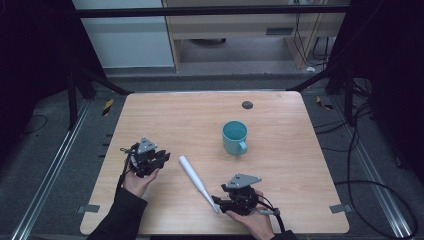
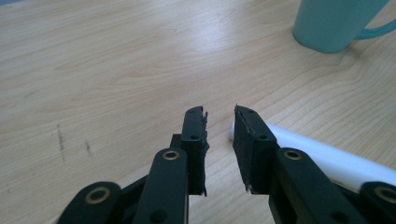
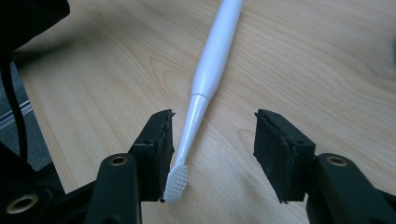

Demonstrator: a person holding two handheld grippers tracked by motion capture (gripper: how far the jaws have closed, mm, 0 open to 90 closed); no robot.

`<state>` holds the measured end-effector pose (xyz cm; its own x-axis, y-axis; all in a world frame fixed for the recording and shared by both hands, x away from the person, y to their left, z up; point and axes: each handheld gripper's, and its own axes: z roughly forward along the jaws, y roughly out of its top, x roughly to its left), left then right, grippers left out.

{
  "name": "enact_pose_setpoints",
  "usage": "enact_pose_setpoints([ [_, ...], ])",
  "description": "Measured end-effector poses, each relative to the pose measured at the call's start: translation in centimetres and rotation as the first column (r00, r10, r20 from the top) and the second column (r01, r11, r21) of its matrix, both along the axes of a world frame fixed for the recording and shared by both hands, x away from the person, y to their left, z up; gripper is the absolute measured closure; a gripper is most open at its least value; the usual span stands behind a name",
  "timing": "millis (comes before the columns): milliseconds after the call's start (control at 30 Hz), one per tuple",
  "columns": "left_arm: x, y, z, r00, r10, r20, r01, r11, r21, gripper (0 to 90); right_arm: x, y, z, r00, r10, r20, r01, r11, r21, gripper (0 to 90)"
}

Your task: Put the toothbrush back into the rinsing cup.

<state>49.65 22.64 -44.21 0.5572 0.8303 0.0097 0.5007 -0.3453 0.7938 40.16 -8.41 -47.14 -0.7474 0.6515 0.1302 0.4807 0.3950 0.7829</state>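
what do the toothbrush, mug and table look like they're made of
Toothbrush: likely plastic, smooth white body with soft sheen, fine white bristles. Mug: probably glazed ceramic, even teal colour, thick wall. Table: wood or wood-look laminate, pale grain, matte with slight glare.

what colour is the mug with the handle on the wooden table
Teal, inside and out: the ceramic mug shows best in the high view.

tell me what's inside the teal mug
The high view looks into the teal mug from above and shows only teal inner wall, nothing visible inside; the very bottom is shaded, so I can't be sure.
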Motion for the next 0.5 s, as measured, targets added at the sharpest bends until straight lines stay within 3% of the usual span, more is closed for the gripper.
enact_pose_setpoints([
  [367,2.3,-2.2,-0.5,1.0000,0.001,0.006,-0.001,0.9995,0.033,74.0,-0.4,1.9,-1.3,0.9989,0.035,-0.033,-0.036,0.999,-0.032,47.5],
  [500,2.7,-2.8,-1.0,1.0000,-0.002,-0.001,0.002,0.9988,0.049,79.4,-0.4,2.1,-1.6,0.9982,0.042,-0.044,-0.044,0.998,-0.041,49.6],
])
